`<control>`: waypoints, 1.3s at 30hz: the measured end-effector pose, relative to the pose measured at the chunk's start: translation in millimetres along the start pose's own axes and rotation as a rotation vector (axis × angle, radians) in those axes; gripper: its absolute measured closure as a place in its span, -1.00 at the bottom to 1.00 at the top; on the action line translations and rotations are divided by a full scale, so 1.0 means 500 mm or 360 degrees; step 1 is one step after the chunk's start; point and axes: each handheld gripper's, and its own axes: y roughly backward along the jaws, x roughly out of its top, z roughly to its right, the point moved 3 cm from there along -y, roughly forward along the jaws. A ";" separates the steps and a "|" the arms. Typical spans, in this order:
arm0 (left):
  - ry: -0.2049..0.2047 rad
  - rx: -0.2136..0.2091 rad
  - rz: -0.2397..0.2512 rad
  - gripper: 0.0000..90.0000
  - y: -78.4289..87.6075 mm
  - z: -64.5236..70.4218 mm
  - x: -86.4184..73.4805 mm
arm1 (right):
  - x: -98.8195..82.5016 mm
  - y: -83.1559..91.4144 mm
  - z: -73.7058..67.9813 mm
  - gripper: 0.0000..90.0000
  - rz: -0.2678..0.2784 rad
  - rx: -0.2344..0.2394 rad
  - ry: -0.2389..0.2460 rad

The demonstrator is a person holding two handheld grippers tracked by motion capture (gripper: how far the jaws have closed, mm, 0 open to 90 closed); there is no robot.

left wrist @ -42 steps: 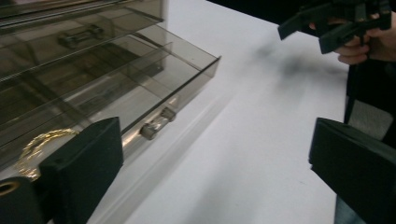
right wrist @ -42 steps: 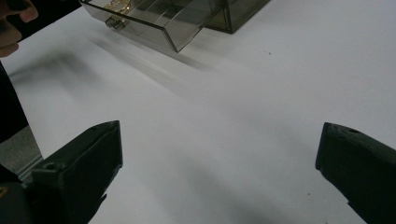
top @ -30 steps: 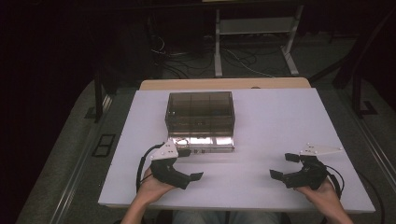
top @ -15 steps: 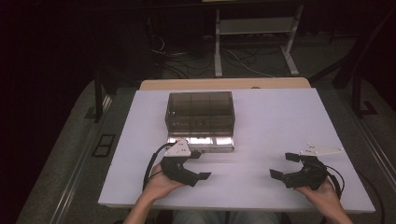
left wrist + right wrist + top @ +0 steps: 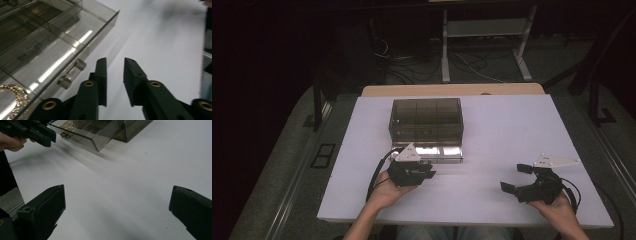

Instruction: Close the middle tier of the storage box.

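— Closing in the last moments, the left gripper (image 5: 428, 171) now has its jaws drawn near together with a narrow gap left and nothing between them; a second ago they stood wide apart.

— Where is it compared with before?

— It has slid toward the middle of the table (image 5: 512, 125), and sits just in front of the pulled-out drawer (image 5: 439, 152) of the smoky clear box (image 5: 426, 120). In the left gripper view the drawer's small clear handle (image 5: 72, 74) lies just beside the left jaw, not between the jaws and, as far as I can tell, not touched.

— Anything in the drawer?

— A gold chain (image 5: 13, 91) lies in the near compartment, close behind the drawer front.

— And the other hand?

— The right gripper (image 5: 516, 177) rests at the near right of the table where it was, jaws spread wide over bare white surface, holding nothing, well apart from the box.
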 end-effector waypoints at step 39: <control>0.0080 0.0122 -0.0206 0.99 -0.043 -0.062 -0.004 | -0.004 -0.001 0.002 -1.00 -0.0018 0.0002 0.0021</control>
